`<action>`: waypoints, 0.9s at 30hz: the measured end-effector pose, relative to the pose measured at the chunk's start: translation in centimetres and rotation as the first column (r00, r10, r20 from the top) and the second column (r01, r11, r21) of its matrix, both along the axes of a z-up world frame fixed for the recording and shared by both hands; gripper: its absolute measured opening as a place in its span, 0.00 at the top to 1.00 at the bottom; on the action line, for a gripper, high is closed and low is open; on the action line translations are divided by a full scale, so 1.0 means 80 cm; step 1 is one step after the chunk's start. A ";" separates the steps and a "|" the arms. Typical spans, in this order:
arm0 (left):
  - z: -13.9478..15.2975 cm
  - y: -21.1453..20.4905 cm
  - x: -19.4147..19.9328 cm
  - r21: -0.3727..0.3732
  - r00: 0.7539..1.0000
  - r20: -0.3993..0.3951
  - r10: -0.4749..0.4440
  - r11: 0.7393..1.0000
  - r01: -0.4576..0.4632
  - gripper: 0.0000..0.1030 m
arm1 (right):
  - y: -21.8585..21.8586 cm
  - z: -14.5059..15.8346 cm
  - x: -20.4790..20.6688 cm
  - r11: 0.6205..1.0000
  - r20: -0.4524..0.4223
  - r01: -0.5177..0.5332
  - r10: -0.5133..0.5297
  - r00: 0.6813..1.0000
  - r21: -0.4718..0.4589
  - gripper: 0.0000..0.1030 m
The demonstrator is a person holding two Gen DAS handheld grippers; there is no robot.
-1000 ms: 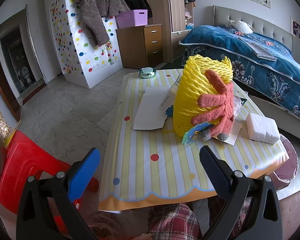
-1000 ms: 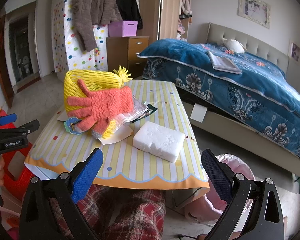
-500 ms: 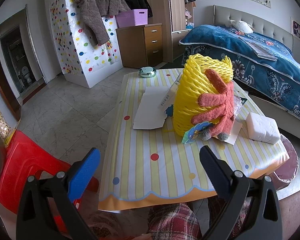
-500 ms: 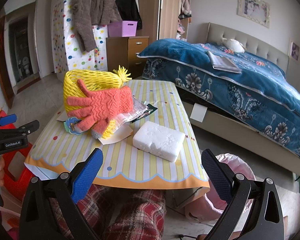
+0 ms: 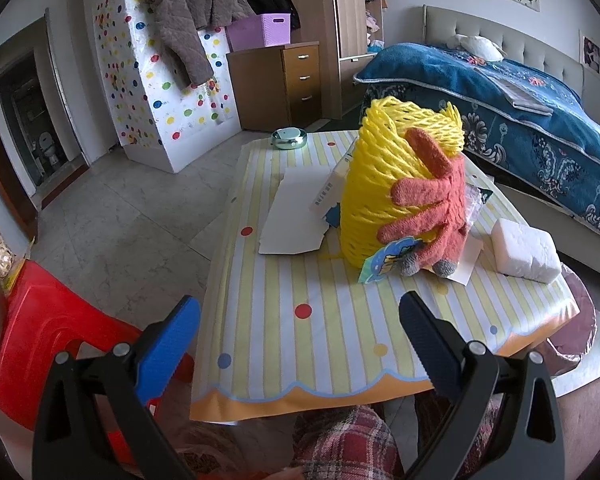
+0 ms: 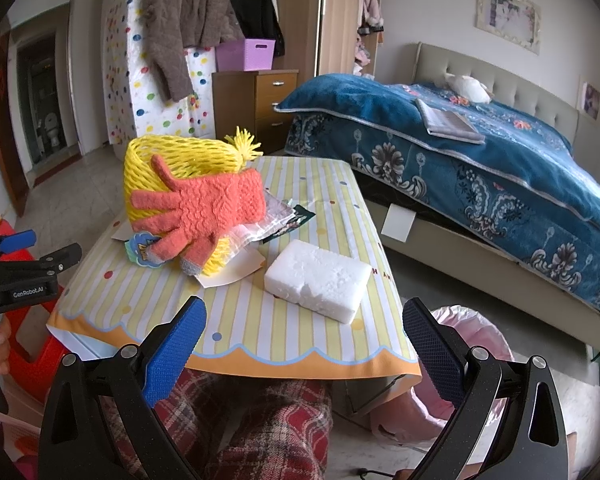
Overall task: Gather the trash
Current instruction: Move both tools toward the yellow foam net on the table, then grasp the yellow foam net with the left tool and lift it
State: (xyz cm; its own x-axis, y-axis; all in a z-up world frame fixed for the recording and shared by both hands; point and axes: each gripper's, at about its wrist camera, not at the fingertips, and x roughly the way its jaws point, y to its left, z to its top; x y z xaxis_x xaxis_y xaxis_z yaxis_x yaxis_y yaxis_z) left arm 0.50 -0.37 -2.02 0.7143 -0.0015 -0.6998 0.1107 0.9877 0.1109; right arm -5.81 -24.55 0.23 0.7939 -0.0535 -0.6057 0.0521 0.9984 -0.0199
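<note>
A small table with a yellow striped cloth (image 5: pixel 300 344) (image 6: pixel 260 332) holds a pile of litter. A yellow foam net (image 5: pixel 384 184) (image 6: pixel 180 160) stands on it with an orange knit glove (image 5: pixel 436 208) (image 6: pixel 204 212) draped over it. Around it lie white paper (image 5: pixel 296 216), clear plastic wrappers (image 6: pixel 272 216) and a white foam block (image 5: pixel 524 250) (image 6: pixel 320 276). My left gripper (image 5: pixel 300 332) hovers open at the table's near edge. My right gripper (image 6: pixel 304 332) hangs open in front of the foam block, empty.
A pink bag-lined bin (image 6: pixel 468 344) sits on the floor right of the table. A red plastic stool (image 5: pixel 40 320) stands at the left. The person's plaid-trousered legs (image 6: pixel 268 420) are under the table. A bed (image 6: pixel 480 168) fills the right; a small metal tin (image 5: pixel 289 137) rests at the table's far end.
</note>
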 end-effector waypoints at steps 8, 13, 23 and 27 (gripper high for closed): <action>-0.003 -0.012 0.013 0.007 0.999 0.004 -0.042 0.999 0.042 0.06 | -0.008 -0.016 0.011 1.000 0.026 0.000 0.000 1.000 -0.004 0.05; -0.008 -0.026 0.027 -0.019 0.996 0.000 -0.085 0.996 0.085 0.06 | -0.020 -0.020 0.019 0.999 0.035 -0.026 0.025 0.999 0.027 0.05; -0.004 -0.051 0.041 -0.052 0.985 0.051 -0.162 0.985 0.165 0.07 | -0.028 -0.036 0.038 1.000 -0.087 -0.010 0.008 0.996 -0.018 0.07; 0.009 -0.043 0.054 -0.060 0.983 0.104 -0.149 0.986 0.156 0.12 | -0.033 -0.037 0.046 0.999 -0.088 -0.036 0.038 0.995 0.025 0.13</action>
State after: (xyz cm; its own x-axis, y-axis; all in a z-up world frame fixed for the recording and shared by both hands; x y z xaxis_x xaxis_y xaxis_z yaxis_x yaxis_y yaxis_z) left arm 4.78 -3.84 -1.32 0.7675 -0.1609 -0.6205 0.2525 0.9656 0.0619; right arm -2.11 -27.18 -2.70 0.7382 -0.0102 -0.6746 0.0146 0.9999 0.0008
